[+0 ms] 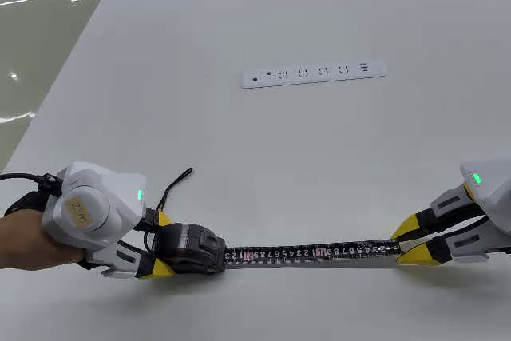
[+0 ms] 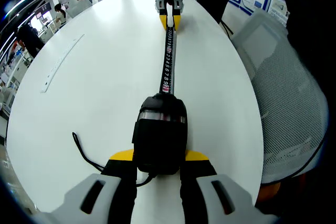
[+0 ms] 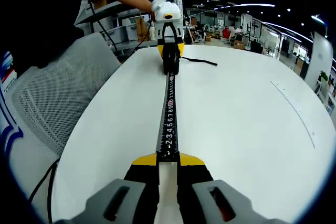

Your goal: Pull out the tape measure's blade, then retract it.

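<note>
Tape measure [image 1: 190,247] is clamped in the left gripper [image 1: 162,243]. The right gripper [image 1: 415,240] pinches the end of the blade [image 1: 311,253], stretched flat between them. I would pull straight away from the case, level, and hold the case steady.

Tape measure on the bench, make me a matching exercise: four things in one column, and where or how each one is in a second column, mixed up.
1 tape measure case
2 blade
3 socket strip
4 right gripper

A lying alone, beyond the blade
B shut on the blade's free end
C held in the left gripper
D stretched out between the two grippers

Pairs: 1-C, 2-D, 3-A, 4-B
</note>
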The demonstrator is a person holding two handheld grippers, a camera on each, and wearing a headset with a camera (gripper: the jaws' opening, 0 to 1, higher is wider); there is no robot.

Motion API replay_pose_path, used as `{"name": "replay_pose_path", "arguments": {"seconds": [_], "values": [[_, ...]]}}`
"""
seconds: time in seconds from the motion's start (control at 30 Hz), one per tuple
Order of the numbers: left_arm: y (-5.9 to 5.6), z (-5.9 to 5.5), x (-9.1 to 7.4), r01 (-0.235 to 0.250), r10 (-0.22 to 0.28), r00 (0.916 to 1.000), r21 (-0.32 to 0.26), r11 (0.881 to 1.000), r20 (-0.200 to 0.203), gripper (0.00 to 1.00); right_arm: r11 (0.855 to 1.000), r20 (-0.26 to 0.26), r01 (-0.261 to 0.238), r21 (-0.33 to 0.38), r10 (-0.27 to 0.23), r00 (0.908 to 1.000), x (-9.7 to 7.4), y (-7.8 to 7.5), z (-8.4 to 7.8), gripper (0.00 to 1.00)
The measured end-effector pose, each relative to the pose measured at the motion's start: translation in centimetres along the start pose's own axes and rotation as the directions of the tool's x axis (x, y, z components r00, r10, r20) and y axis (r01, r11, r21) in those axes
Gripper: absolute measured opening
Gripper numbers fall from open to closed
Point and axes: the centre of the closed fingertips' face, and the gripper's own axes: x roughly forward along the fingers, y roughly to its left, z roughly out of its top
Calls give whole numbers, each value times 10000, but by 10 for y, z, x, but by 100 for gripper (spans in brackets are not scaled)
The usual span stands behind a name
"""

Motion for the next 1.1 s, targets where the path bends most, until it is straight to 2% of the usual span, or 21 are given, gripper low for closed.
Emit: {"name": "replay_pose_path", "arguments": {"seconds": [0.4, 0.67, 0.8, 0.87, 1.1], "values": [[2, -1, 0, -16, 15, 10000, -186, 9998, -43, 26, 9998, -264, 139, -107, -141, 9996, 2, -7, -2, 11], [2, -2, 0, 37, -40, 9995, -93, 9999, -318, 26, 9999, -464, 34, -103, -38, 9989, 6, -7, -5, 12], [3, -2, 1, 161, -160, 9988, 13, 9999, -465, 27, 9998, -689, 185, -30, -187, 9974, 8, -8, -8, 13], [3, -2, 1, 204, -193, 9980, 172, 9996, -607, 27, 9994, -820, 217, -251, -237, 9963, 9, -8, -8, 13], [3, -3, 3, 81, -75, 9977, 76, 9999, -674, 29, 9989, -984, 425, -197, -443, 9942, 7, -10, -10, 16]]}}
